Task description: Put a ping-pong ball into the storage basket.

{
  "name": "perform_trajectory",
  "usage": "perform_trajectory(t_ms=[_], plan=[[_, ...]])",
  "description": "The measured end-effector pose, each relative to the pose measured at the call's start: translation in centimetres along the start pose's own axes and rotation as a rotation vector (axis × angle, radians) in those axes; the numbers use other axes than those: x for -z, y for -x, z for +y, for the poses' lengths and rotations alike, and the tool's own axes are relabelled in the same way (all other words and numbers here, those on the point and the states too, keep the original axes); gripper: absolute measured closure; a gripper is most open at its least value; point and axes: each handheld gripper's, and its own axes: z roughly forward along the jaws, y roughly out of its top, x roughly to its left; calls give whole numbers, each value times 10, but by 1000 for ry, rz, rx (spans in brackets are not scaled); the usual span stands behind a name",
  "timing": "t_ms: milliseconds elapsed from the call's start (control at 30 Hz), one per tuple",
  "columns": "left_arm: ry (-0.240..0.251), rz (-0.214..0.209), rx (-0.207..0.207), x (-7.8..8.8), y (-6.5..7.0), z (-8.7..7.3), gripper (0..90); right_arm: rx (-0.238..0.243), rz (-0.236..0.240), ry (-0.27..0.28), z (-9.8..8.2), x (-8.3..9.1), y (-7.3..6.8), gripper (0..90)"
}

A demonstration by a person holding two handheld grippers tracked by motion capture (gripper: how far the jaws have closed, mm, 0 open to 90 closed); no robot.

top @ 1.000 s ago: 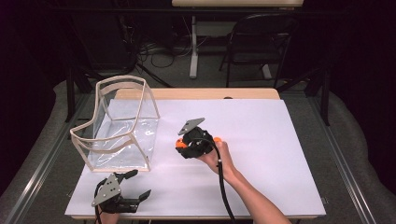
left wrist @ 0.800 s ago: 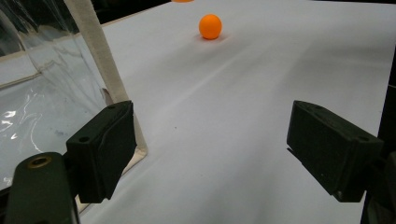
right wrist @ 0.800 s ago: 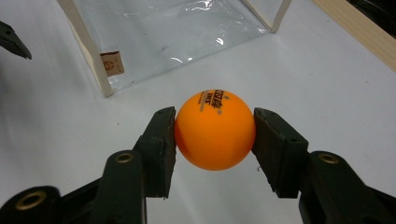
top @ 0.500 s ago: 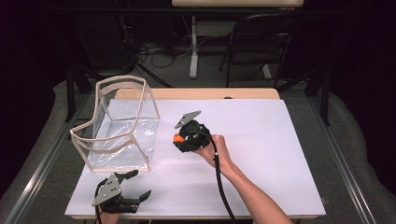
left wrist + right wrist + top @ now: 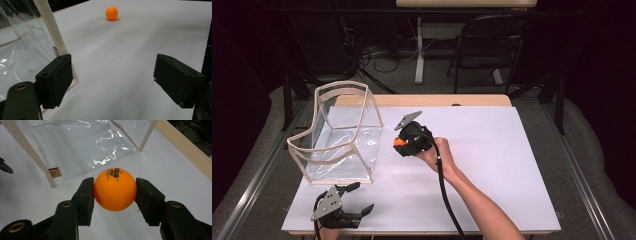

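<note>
My right gripper [image 5: 399,145] is shut on an orange ping-pong ball [image 5: 398,142], held just above the white sheet, a little to the right of a clear plastic bag [image 5: 337,135] with cream trim. In the right gripper view the ball [image 5: 115,188] sits squeezed between both pads, with the bag [image 5: 75,142] lying just beyond it. My left gripper [image 5: 364,196] rests open near the front edge, below the bag. Its own view shows the jaws [image 5: 112,80] wide apart with nothing between them. An orange ball [image 5: 111,13] lies farther off on the sheet, and the bag's corner [image 5: 53,42] is at the left.
A white sheet [image 5: 492,165] covers the table, with a wooden strip [image 5: 422,100] along its far edge. A folding chair [image 5: 492,45] and cables stand on the floor beyond. Metal rails run along both sides.
My right gripper has moved left towards the bag with the ball in it. The left gripper has stayed where it was.
</note>
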Motion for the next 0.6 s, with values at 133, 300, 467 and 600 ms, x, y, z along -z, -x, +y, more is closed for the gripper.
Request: perform_trajectory(t_ms=[133,300,467,600], plan=[[0,0,1,0,0,0,158,-7,2,3,3,0,2,507],[0,-1,1,0,0,0,158,-6,0,6,10,0,3,507],[1,-2,1,0,0,0,158,-1,0,8,17,1,5,506],[0,-2,3,0,0,0,158,5,-1,8,23,2,5,506]])
